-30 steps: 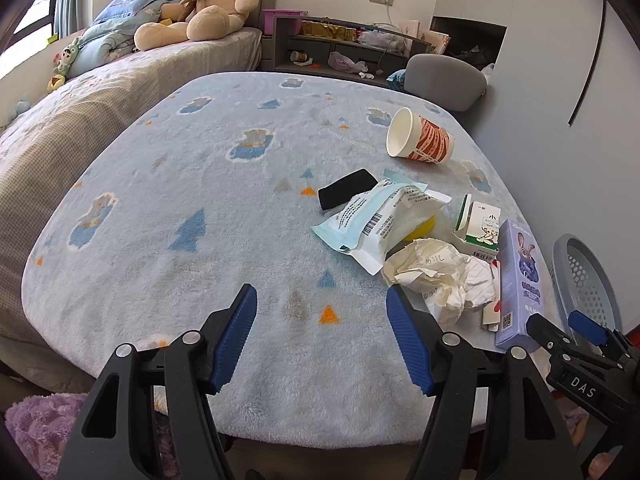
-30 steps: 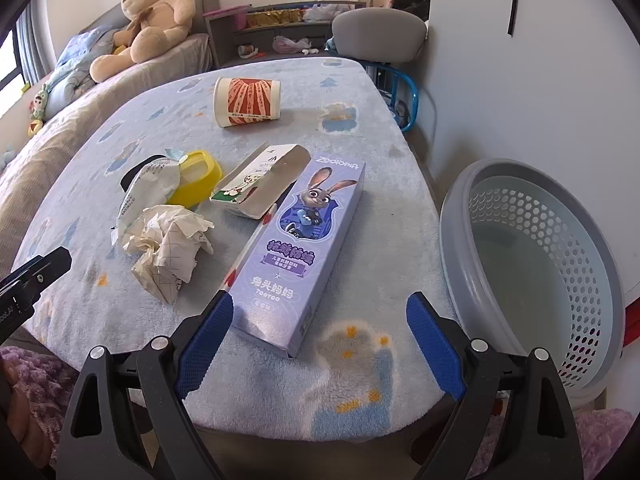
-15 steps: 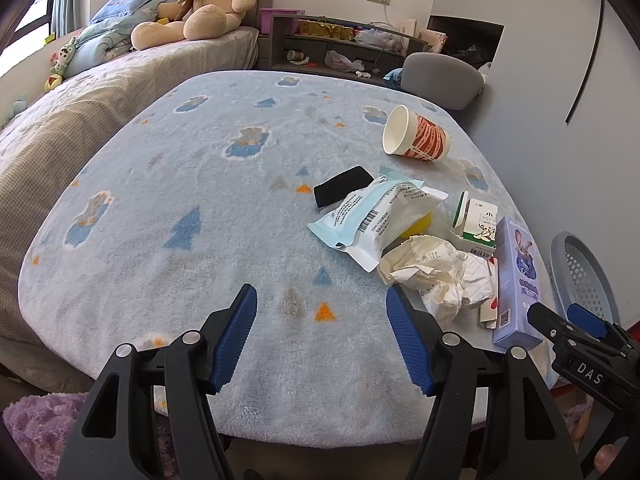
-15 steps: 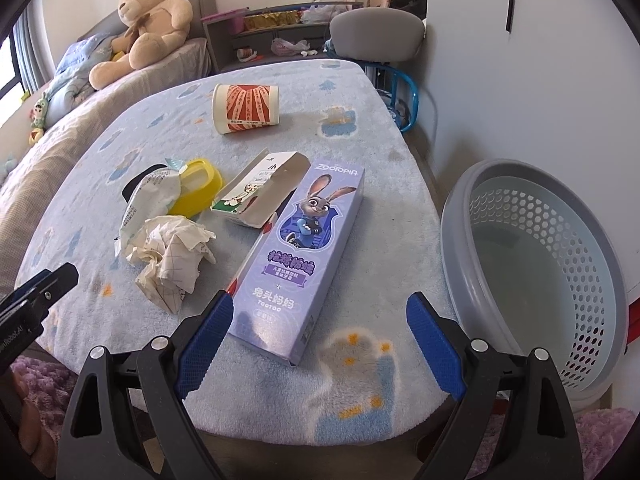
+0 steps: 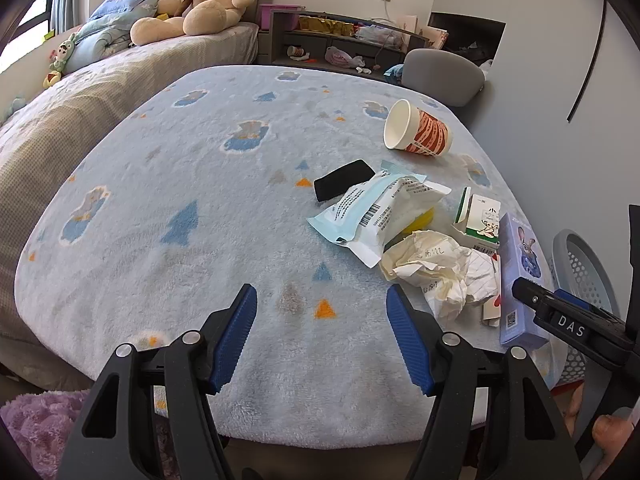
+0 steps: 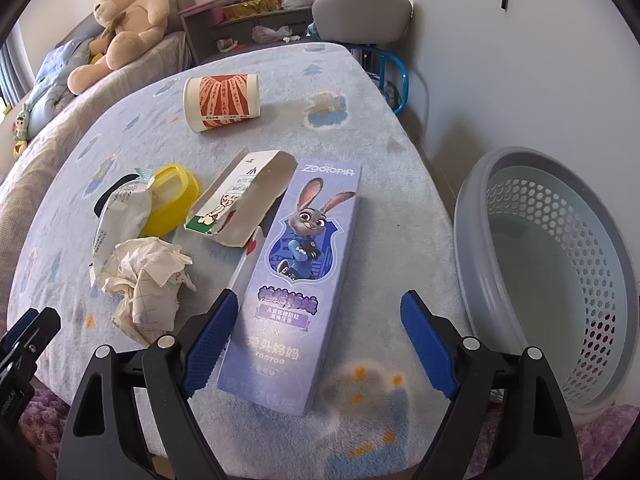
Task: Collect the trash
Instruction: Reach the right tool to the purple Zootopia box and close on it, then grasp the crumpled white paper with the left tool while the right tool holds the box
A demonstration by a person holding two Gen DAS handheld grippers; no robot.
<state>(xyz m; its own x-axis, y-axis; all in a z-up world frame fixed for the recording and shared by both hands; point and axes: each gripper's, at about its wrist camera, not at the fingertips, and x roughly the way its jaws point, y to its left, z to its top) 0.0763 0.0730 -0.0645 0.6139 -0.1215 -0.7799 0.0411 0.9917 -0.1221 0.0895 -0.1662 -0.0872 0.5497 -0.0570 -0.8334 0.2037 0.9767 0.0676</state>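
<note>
Right gripper (image 6: 316,340) advanced over purple toothpaste box (image 6: 304,264), jaws just narrowing but not yet pinching; left gripper (image 5: 320,336) idle, spread, empty.

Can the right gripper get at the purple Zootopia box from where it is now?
Probably yes: the right gripper is open, its jaws just closing, with the purple box's near end between its fingers and nothing on top.

fleece table cover (image 6: 372,128): showing pale blue with blue and orange shapes
long cardboard box (image 6: 298,276): showing lilac with a cartoon rabbit
tipped paper cup (image 6: 222,101): showing white with red-orange stripes
perforated plastic basket (image 6: 472,216): showing grey
shallow plastic lid (image 6: 172,200): showing yellow
crumpled paper wad (image 6: 148,280): showing cream
</note>
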